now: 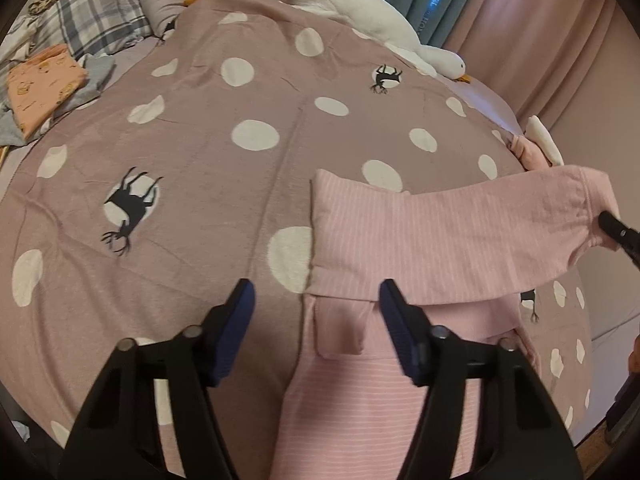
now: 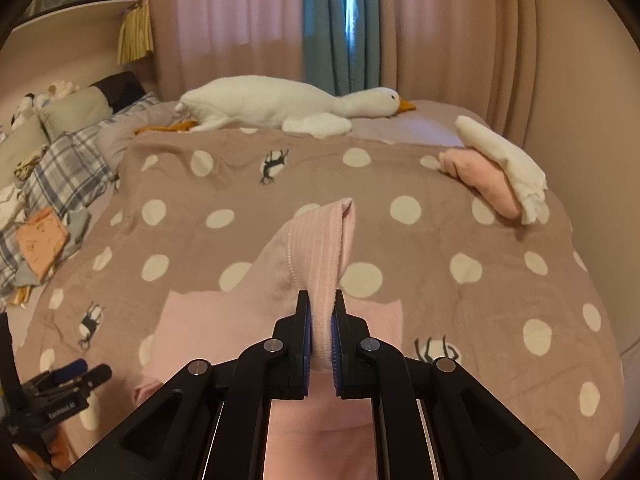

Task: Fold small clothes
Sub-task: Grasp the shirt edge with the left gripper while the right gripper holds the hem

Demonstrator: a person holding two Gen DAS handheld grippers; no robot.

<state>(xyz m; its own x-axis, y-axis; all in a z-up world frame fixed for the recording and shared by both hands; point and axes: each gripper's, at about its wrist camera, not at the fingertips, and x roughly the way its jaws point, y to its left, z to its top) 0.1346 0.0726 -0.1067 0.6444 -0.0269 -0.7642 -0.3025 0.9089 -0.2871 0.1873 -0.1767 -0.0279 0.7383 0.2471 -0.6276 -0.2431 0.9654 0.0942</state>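
Observation:
A pink striped garment (image 1: 400, 240) lies on the dotted mauve bedspread (image 1: 208, 184), one part folded across the rest. My left gripper (image 1: 316, 300) is open and empty, its jaws straddling the folded edge near the garment's left side. My right gripper (image 2: 322, 312) is shut on the garment's cuff (image 2: 320, 248) and holds it lifted above the bed. In the left wrist view the right gripper's tip (image 1: 618, 232) shows at the right edge, pinching the cuff. The left gripper (image 2: 76, 376) shows low at the left in the right wrist view.
A white plush goose (image 2: 280, 106) lies at the far edge of the bed. Folded pink and white clothes (image 2: 496, 176) lie at the far right. An orange folded cloth (image 1: 44, 84) and plaid bedding (image 1: 92, 16) lie at the left. Curtains (image 2: 340, 28) hang behind.

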